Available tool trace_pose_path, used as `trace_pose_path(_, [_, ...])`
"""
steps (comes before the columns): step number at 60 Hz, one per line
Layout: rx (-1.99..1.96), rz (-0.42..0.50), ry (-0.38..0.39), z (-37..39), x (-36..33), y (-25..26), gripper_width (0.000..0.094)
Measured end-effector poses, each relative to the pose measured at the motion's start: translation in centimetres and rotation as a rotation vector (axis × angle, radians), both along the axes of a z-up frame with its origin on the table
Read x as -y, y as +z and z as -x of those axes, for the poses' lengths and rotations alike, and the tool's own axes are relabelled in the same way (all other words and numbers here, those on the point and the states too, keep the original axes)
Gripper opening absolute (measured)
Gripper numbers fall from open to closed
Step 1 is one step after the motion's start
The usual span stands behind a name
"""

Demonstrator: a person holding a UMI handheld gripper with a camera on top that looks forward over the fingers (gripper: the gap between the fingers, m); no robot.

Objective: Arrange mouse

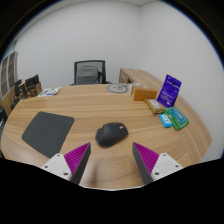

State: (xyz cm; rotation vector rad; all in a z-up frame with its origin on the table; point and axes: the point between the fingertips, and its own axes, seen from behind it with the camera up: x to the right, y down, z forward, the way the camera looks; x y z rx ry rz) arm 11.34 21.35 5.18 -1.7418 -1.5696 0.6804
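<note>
- While my gripper hung over the wooden desk, its fingers stood wide apart, holding nothing.
- Mouse: dark, rounded, low-domed, matte; lay on the desk just ahead of my fingers, between them, touched by neither.
- Mouse mat: dark grey, flat, beside the mouse, apart from it.
- Office chair: black, beyond the desk.
- Purple box: upright, well apart from the mouse.

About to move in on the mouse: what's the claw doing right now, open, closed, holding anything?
Claw: open and empty. The mouse sits on the desk just ahead of the fingers, untouched.
</note>
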Motion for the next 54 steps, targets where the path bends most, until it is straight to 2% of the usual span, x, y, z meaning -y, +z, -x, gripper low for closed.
trace_pose_path(29, [0.067, 0.075, 0.012, 6.5, 0.2, -5.4, 0.0862])
trace_pose_path(54, [0.068, 0.044, 0.027, 12.0, 0.0, -5.7, 0.0869])
